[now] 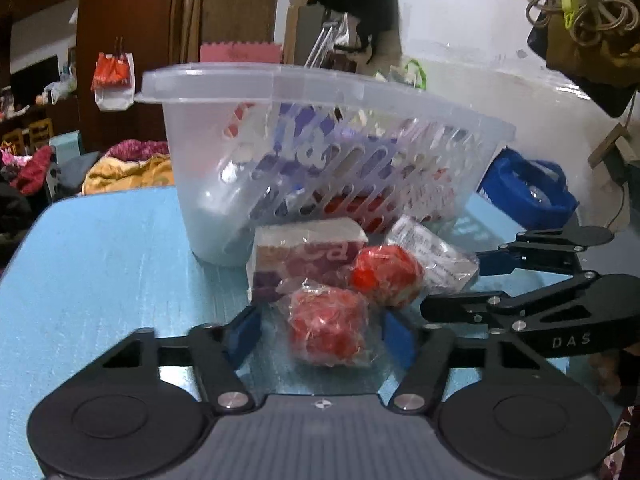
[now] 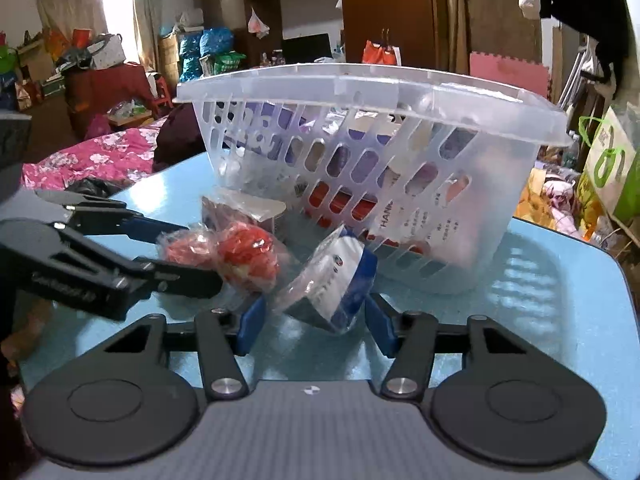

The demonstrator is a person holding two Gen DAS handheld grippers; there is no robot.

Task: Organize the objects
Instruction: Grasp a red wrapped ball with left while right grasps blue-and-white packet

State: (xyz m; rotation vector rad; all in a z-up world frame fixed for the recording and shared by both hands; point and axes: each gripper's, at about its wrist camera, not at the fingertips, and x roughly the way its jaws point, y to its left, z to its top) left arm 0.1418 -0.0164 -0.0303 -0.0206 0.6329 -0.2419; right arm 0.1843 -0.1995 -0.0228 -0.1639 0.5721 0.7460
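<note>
A red wrapped packet [image 1: 328,328] lies on the blue table [image 1: 100,260] between the pads of my left gripper [image 1: 322,332], which is open with a sliver of table showing at the left pad. A second red packet [image 1: 386,276] and a purple-and-white box [image 1: 304,256] lie just behind it. My right gripper [image 2: 316,326] is open around a tilted white-and-blue packet [image 2: 332,280]; its pads sit close to the wrapper. Behind everything stands a clear slotted basket [image 2: 520,184] with several packs inside. From the right wrist view, the left gripper [image 2: 202,254] straddles the first red packet [image 2: 180,248].
The basket [image 1: 208,168] takes up the middle of the table. The table's rounded corner [image 2: 616,264] drops off at right, with a blue bag [image 1: 524,188] beyond the far edge. A bed with pink flowered bedding [image 2: 100,160] and room clutter lie behind.
</note>
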